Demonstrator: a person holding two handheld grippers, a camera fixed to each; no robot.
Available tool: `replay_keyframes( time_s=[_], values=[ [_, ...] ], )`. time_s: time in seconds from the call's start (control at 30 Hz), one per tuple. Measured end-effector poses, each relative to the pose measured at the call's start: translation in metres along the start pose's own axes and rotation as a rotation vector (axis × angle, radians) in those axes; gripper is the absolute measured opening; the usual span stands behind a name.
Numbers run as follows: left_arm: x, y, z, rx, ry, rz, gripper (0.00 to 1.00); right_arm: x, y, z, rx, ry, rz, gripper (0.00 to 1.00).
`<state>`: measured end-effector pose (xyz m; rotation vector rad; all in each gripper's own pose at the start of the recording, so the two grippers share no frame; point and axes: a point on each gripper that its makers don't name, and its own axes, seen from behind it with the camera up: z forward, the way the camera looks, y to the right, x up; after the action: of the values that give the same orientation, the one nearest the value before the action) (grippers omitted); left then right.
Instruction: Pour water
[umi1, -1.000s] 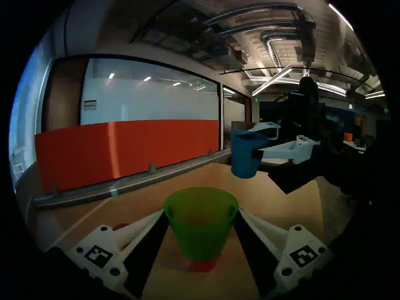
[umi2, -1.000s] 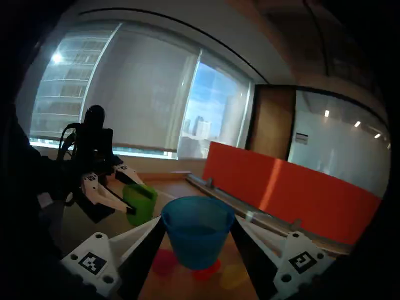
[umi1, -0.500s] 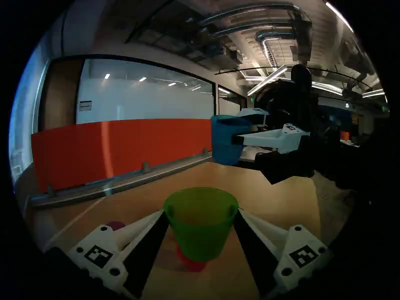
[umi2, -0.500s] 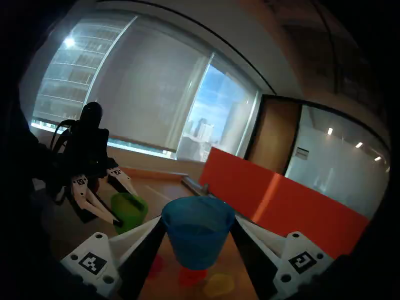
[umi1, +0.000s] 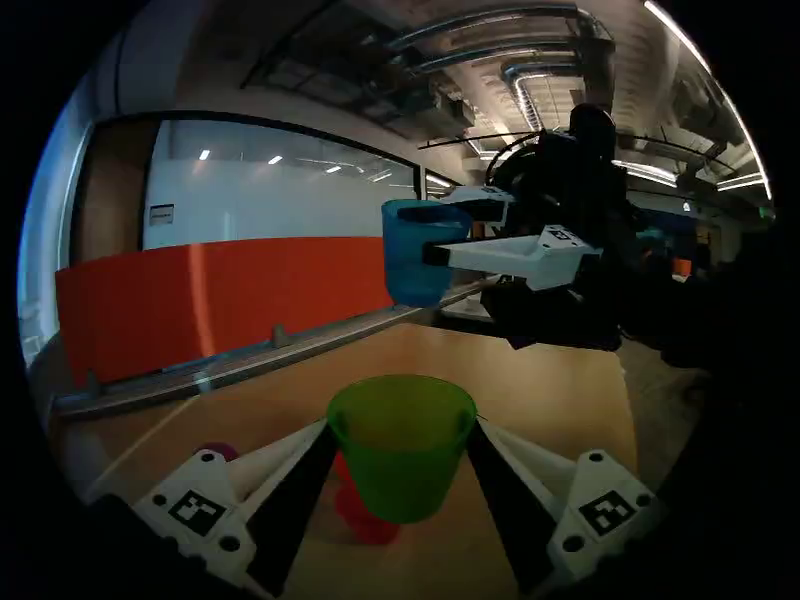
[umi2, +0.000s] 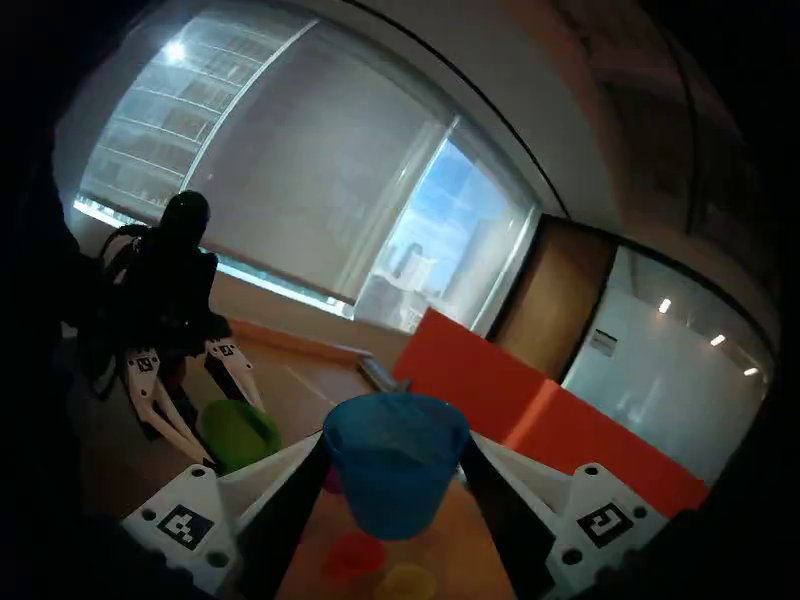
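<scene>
**Spill risk: blue cup is sitting high and off to one side of the green cup**

You are pinching the green cup (umi1: 402, 455) between both fingers of the left gripper (umi1: 400, 440), near and low over the wooden table (umi1: 560, 400). Whether its base is touching the table is not clear. The right gripper (umi2: 395, 450) is clamping the blue cup (umi2: 395, 475) by its sides, upright, and it seems to be carrying water. From the left gripper view the blue cup is hanging higher than the green one, farther away and slightly to the right, apart from it.

The main danger is tipping too early. While the blue lip is standing short of the green mouth, any tilt is sending water onto the table and over the small red cup (umi1: 355, 510) lying just below the green one.

Height is working against you too. A stream falling from up there is likely splashing out of a narrow cup, so you are better off lowering first.

Both cups look like thin plastic held only by side pressure. As you are rotating the blue one, its weight is shifting and it may be slipping or turning in the fingers. Squeezing harder may be buckling the wall.

The green cup is taking on weight as it fills, so it could be sagging in the left grip.

Closing in, you are also risking a knock between the two grippers' fingers, which would be jolting either cup.
</scene>
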<state>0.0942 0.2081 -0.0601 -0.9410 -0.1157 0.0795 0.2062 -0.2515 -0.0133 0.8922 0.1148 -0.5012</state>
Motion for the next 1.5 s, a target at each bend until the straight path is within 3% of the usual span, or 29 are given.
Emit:
replay_keyframes(
  time_s=[0.67,1.5],
  values=[
    [-0.001,0.014,0.008,-0.028,0.014,0.006,0.86,0.017,-0.007,0.011,0.001,0.005,-0.199,0.90],
    [0.010,0.015,0.012,-0.035,0.035,0.010,0.86,0.031,-0.014,0.027,0.012,-0.001,-0.406,0.90]
  ],
)
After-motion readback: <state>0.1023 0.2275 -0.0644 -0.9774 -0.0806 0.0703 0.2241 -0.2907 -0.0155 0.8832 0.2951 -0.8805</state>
